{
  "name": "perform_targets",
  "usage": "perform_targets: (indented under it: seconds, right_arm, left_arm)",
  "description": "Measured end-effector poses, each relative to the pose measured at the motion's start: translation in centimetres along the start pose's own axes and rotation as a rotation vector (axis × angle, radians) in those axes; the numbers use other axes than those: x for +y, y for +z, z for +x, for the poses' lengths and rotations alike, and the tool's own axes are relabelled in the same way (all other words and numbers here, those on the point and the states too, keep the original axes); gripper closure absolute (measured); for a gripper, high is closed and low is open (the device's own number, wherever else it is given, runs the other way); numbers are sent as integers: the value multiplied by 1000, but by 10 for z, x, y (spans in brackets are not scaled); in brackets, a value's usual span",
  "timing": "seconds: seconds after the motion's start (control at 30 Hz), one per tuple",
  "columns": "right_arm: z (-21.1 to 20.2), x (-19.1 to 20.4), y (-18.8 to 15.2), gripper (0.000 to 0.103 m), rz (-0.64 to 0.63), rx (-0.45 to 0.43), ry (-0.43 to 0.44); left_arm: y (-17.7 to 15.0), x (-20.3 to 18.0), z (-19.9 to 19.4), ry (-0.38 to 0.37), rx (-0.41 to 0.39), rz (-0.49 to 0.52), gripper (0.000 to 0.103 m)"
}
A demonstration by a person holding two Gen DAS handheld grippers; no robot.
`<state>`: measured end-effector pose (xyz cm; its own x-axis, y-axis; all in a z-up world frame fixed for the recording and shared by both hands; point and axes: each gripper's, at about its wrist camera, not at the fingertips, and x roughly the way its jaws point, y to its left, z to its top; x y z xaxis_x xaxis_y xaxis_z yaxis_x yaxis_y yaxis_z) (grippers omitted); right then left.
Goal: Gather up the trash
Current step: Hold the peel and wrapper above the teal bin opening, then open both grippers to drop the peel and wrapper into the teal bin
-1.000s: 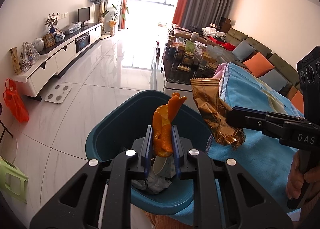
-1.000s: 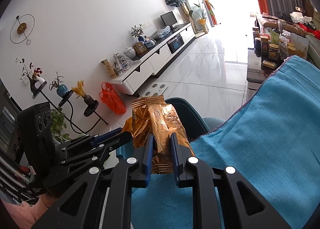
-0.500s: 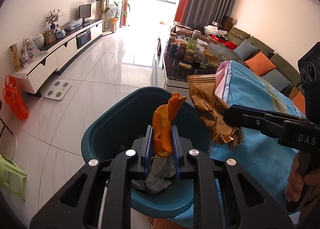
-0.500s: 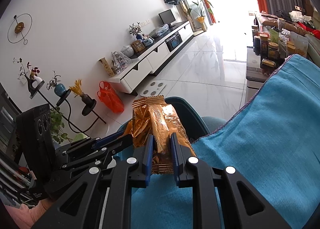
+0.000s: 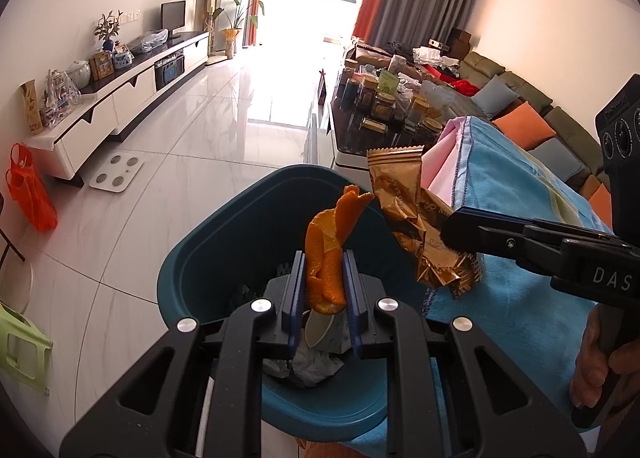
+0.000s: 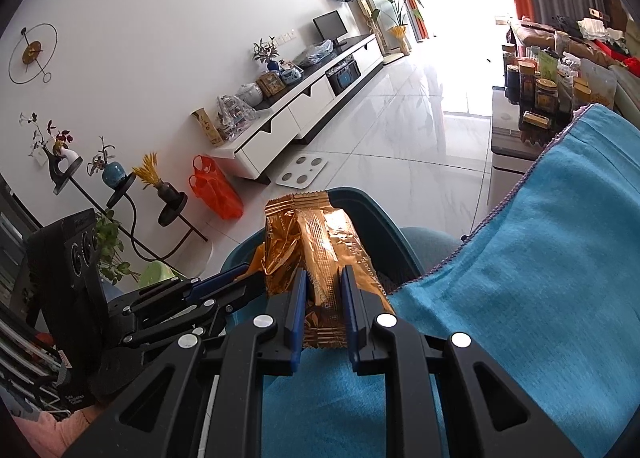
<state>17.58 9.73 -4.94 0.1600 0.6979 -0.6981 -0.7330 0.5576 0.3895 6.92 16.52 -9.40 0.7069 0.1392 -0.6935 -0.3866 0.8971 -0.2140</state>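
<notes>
1. Bin (image 5: 224, 242), teal, is the landmark: it stands on the floor against the edge of the blue cloth (image 5: 516, 314), with crumpled paper already at its bottom. Being light-looking plastic, I judge a knock from either tool could shove it off line, so drops would land on the tiles.

2. Wrapper (image 6: 320, 258), gold foil, is clamped by its lower end in the right gripper (image 6: 322, 318); its free end reaches over the bin's near rim, while the pinched end hangs over the cloth beside the bin. Released here, it could well fall on the cloth or catch on the rim, since foil flutters and falls crooked.

3. Peel (image 5: 328, 254), orange, is pinched upright in the left gripper (image 5: 324, 298), directly above the bin's mouth. The risk is stickiness: its moist pith may cling to one of the fingers (image 5: 294, 294) on opening and come away later, outside the bin.

4. Peel tip and wrapper almost touch above the bin. Crowding both tools together could snag one piece on the other, dragging it out of true.
</notes>
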Motion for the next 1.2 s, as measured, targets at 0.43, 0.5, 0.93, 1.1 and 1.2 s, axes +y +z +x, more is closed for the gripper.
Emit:
perform_targets:
  seconds: [0.43,0.5,0.93,1.1,1.2]
  right_arm:
    - [13,5,5,86,-3,43,-20]
    - [15,5,5,86,-3,51,-24]
    - [33,8,8,82,11,113,-56]
    - [35,9,7,81,10,116,-62]
    - [32,6,5,78,20,105,-50]
  left_arm:
    - [3,4,9,7,18,-8,84]
    - [2,4,11,6,21,-11,84]
    - [3,7,31,-18,74,-31,80]
    - [3,9,39,-29,88,-34,80]
    - [1,9,41,-31,86,-35,74]
